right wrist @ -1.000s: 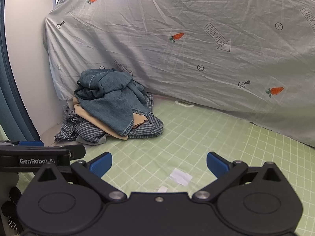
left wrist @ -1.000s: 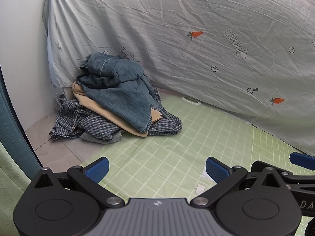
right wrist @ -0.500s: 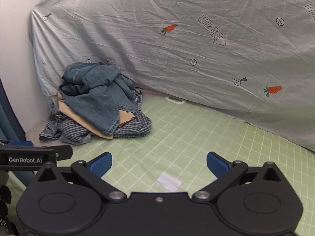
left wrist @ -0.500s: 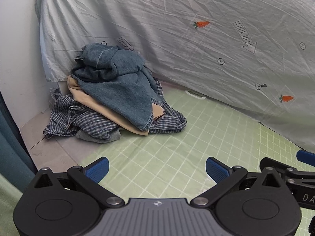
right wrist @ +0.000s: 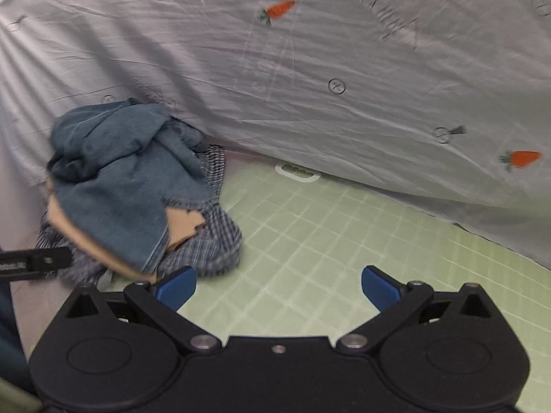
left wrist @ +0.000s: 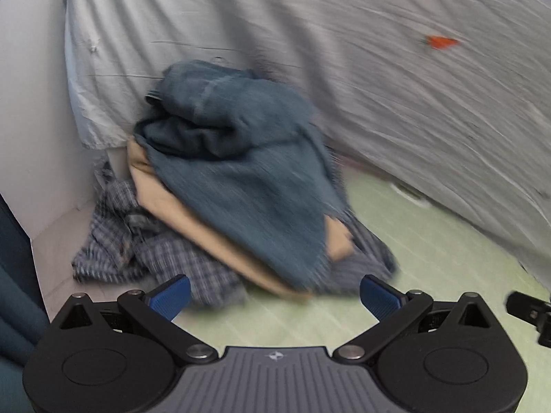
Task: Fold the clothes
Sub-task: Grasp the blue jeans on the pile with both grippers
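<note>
Our left gripper and right gripper both stood wide open and held nothing, each pointed toward the heap of clothes in the corner where the green grid mat met the printed sheet. We judged the denim garment on top soft but fairly heavy, likely to sag, so a hem or corner seemed the best hold.
</note>
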The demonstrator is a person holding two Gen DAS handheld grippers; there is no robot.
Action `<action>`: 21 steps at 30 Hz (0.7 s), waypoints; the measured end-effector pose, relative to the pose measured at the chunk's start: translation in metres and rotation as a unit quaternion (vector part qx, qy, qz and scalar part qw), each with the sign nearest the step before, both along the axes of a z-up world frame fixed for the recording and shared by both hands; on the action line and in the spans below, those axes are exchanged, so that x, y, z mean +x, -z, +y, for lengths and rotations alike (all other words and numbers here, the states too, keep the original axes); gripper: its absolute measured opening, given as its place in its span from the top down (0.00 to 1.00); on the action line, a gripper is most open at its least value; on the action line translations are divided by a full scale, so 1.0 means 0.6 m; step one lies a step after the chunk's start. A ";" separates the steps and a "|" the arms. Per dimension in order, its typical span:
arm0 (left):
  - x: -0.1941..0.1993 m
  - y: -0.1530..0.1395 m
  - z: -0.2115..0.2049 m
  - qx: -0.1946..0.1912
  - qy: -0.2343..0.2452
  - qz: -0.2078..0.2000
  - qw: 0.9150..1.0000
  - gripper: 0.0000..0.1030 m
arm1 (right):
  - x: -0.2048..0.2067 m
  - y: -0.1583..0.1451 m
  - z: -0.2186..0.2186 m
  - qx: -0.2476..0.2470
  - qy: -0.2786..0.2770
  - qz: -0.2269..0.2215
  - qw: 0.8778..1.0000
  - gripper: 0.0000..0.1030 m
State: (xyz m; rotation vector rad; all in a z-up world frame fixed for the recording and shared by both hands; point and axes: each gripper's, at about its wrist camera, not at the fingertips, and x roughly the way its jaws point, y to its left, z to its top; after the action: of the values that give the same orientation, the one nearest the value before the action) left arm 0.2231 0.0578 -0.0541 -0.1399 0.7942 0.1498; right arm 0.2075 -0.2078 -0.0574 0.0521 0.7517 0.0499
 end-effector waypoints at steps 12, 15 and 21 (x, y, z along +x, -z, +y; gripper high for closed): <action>0.240 0.031 0.201 -0.213 -0.171 -0.058 0.960 0.01 | 0.395 0.152 0.000 0.379 0.013 0.109 0.919 0.06; 0.256 0.054 0.246 -0.329 -0.202 -0.081 0.919 0.09 | 0.446 0.222 0.006 0.552 0.051 0.153 0.818 0.10; 0.266 0.090 0.285 -0.409 -0.239 -0.081 0.877 0.23 | 0.494 0.218 0.078 0.614 0.012 0.156 0.774 0.37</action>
State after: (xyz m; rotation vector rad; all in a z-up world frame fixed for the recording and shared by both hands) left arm 0.3825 0.2288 -0.1082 -1.1467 0.5980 0.2576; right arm 0.5040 -0.1612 -0.1883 1.3617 0.9419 0.5201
